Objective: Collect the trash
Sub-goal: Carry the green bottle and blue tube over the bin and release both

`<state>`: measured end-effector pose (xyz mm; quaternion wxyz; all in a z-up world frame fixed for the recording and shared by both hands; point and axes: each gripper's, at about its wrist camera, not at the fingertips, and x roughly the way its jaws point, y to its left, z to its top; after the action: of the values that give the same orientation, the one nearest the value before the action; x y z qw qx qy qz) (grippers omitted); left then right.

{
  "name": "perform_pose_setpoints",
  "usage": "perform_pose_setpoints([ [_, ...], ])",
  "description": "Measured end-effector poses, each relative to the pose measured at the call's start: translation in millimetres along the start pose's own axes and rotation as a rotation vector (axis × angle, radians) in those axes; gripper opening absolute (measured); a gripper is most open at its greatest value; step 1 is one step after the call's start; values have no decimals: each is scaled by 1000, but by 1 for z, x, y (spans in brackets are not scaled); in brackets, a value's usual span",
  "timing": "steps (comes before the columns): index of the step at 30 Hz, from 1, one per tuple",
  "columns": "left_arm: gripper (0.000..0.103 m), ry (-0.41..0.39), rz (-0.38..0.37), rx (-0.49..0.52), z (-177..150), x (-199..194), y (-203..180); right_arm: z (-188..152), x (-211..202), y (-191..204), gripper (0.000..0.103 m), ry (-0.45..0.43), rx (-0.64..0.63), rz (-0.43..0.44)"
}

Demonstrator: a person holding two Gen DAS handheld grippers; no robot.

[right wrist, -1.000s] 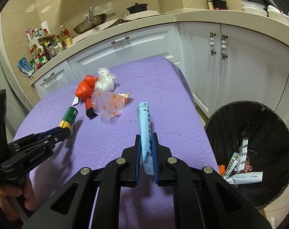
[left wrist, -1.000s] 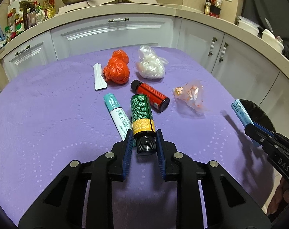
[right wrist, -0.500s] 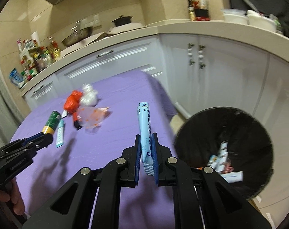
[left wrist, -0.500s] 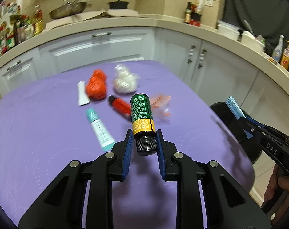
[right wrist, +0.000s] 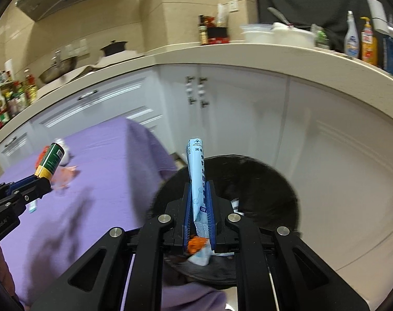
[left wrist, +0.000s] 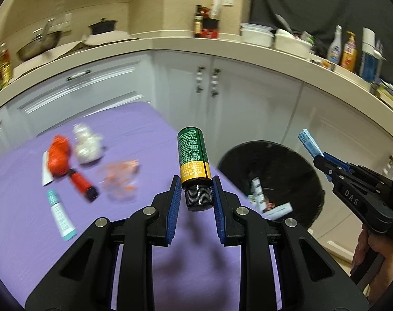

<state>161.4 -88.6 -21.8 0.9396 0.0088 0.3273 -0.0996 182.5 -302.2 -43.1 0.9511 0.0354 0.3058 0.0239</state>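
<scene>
The left fingers [left wrist: 175,202] are clamped on a green bottle [left wrist: 193,156] at its black cap, held above the purple-covered bench [left wrist: 28,233]. The right fingers [right wrist: 209,207] are clamped on a light blue tube [right wrist: 197,178], held over the black trash bin [right wrist: 274,181]. More trash is left lying on the bench behind.
</scene>
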Motion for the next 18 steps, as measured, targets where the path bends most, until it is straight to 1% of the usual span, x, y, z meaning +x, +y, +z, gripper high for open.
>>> perform_pose_setpoints([
  [4,23,9,-49,35,7,16,-28,0,4,-16,12,0,23,-24],
  [9,23,2,-82,86,13,31,-57,-2,11,-31,12,4,42,-39],
  [18,23,41,-114,139,21,72,-87,-2,30,-50,12,12,78,-70],
])
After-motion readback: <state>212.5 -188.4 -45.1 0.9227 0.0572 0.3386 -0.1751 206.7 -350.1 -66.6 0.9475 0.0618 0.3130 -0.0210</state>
